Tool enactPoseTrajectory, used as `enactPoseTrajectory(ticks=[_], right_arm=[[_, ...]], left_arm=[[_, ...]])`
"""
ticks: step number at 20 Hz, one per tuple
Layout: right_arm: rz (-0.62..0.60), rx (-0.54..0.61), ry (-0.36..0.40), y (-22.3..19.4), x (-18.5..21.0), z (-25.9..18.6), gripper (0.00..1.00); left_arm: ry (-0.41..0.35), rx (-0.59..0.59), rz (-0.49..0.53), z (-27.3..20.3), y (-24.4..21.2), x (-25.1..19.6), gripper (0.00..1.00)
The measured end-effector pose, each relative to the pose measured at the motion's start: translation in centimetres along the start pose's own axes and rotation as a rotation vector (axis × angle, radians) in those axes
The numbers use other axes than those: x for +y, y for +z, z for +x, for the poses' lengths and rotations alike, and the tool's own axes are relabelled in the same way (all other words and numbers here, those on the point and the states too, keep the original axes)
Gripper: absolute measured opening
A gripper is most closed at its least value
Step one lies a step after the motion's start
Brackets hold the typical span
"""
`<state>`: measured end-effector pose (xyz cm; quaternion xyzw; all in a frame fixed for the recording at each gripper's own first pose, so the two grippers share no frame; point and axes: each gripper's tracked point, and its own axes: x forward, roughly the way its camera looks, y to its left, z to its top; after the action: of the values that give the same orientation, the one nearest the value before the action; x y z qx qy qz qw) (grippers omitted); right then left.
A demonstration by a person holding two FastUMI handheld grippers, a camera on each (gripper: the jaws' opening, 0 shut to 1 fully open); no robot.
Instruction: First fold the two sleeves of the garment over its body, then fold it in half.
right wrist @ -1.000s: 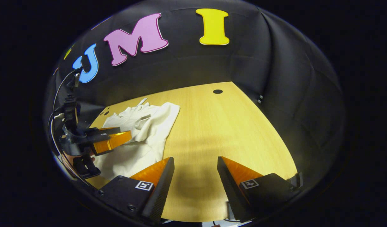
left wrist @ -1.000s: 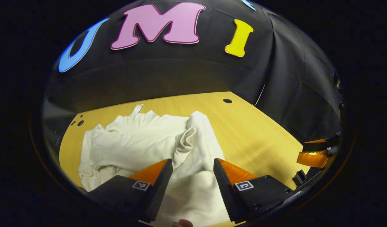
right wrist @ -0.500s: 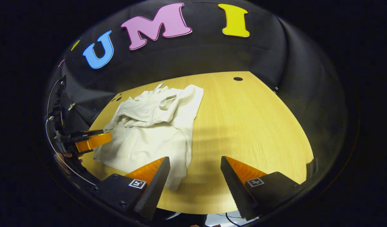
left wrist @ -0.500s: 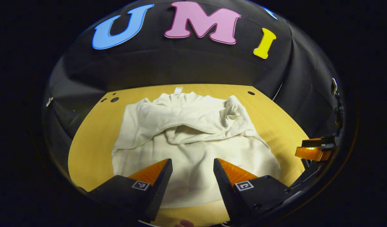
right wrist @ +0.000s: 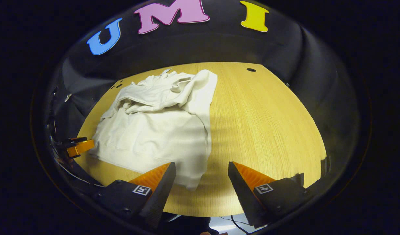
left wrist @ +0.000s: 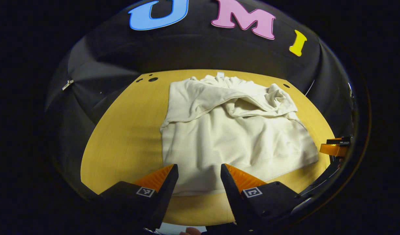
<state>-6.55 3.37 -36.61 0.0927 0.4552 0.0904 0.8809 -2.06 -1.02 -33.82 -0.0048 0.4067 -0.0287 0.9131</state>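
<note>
A cream long-sleeved garment (left wrist: 232, 137) lies on the wooden table (left wrist: 121, 140), collar at the far edge, hem toward me. Both sleeves (left wrist: 219, 98) lie folded across its upper body, bunched and wrinkled. My left gripper (left wrist: 199, 178) hangs open just above the hem's near left part, with nothing between its fingers. In the right gripper view the garment (right wrist: 154, 124) sits left of centre. My right gripper (right wrist: 201, 174) is open over the bare table beside the hem's right corner. The other gripper (right wrist: 76, 147) shows at the far left there, and the right one (left wrist: 335, 148) at the left gripper view's right edge.
Bare tabletop (right wrist: 268, 124) stretches to the right of the garment. Small round holes (left wrist: 152, 79) mark the table's far left corner, and another hole (right wrist: 251, 70) sits at the far right. A white tag (left wrist: 220, 74) lies at the collar. Black cloth walls ring the table.
Both grippers have drawn back toward the near edge and risen, so the whole garment now lies in sight. The left gripper has swung to the hem's left. Both stayed open.
</note>
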Motion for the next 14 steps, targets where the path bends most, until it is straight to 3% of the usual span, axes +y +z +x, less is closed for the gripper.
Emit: enactPoseTrajectory(ticks=[10,14], right_arm=[[0.013,0.069,0.004,-1.9,1.5,3.3,0.99],[-0.040,0.085,-0.017,-2.9,1.7,4.7,0.99]], left_arm=[[0.011,0.103,0.035,3.2,-2.8,1.9,0.85],[0.005,0.061,0.042,3.6,-2.5,1.9,0.90]])
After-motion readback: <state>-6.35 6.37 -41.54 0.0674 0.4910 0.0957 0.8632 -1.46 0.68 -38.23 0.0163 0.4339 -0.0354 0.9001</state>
